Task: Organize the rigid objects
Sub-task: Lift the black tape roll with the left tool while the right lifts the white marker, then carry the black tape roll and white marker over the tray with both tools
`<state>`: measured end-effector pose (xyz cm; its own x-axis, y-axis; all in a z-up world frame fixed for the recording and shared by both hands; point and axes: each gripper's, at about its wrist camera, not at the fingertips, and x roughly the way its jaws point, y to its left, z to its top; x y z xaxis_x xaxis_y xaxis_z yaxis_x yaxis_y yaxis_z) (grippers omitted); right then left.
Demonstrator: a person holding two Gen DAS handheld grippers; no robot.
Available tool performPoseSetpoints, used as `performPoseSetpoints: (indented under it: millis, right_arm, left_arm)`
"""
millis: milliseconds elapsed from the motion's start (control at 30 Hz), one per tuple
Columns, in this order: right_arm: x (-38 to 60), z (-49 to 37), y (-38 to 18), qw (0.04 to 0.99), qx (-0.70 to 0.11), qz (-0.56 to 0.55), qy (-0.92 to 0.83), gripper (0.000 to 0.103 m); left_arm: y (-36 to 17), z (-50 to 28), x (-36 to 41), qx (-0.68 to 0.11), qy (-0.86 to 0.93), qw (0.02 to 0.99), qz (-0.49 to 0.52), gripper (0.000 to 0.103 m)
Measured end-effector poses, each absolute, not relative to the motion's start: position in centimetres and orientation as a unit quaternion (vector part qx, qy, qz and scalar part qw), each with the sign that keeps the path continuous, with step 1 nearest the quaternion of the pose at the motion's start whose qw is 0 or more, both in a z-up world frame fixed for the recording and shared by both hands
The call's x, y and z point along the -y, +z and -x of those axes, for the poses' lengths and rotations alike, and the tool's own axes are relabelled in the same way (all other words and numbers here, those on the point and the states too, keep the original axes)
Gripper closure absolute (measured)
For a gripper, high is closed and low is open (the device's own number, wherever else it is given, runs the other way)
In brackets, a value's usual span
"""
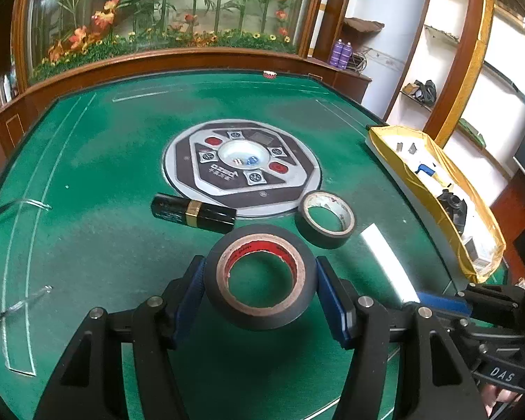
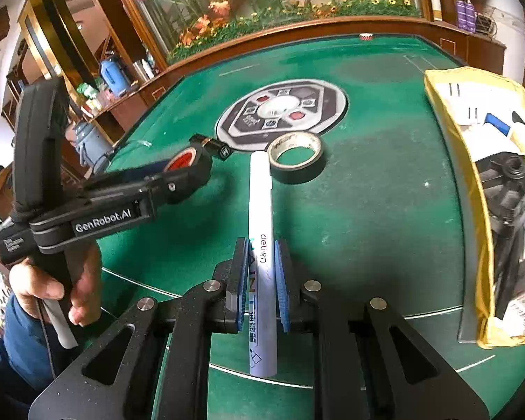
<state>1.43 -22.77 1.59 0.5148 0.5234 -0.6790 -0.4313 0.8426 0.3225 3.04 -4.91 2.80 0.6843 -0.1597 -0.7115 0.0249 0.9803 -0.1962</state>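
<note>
My left gripper (image 1: 259, 276) is shut on a black tape roll with a red core (image 1: 259, 276) and holds it just above the green table; the roll also shows in the right wrist view (image 2: 183, 161). My right gripper (image 2: 260, 269) is shut on a white paint marker (image 2: 260, 210) that points forward; the marker also shows in the left wrist view (image 1: 388, 259). A second black tape roll with a white core (image 1: 325, 219) (image 2: 295, 155) lies on the felt. A black lipstick tube (image 1: 193, 212) (image 2: 211, 145) lies to its left.
A yellow-lined box (image 1: 407, 182) (image 2: 472, 189) holding several items stands along the table's right edge. A round control panel (image 1: 241, 166) (image 2: 281, 110) sits in the table's middle. A small cap (image 1: 269, 74) lies at the far edge.
</note>
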Motion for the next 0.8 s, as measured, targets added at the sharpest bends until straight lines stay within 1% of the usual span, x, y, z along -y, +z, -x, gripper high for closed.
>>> performPoseSetpoints:
  millis: [400, 567, 800]
  right_arm:
    - [28.3, -0.5, 3.5, 0.888, -0.374, -0.104, 0.246, 0.089]
    - [32.2, -0.1, 4.6, 0.901, -0.352, -0.132, 0.219, 0.089]
    - [39.4, 0.8, 4.9, 0.913, -0.323, -0.185, 0.168, 0.089]
  left_arm:
    - [4.4, -2.5, 8.9, -0.373, -0.093, 0.918, 0.096, 0.041]
    - [5.4, -2.9, 12.0, -0.368, -0.125, 0.917, 0.091, 0.041]
    - [6.8, -4.7, 18.4, -0.372, -0.181, 0.907, 0.071, 0.041]
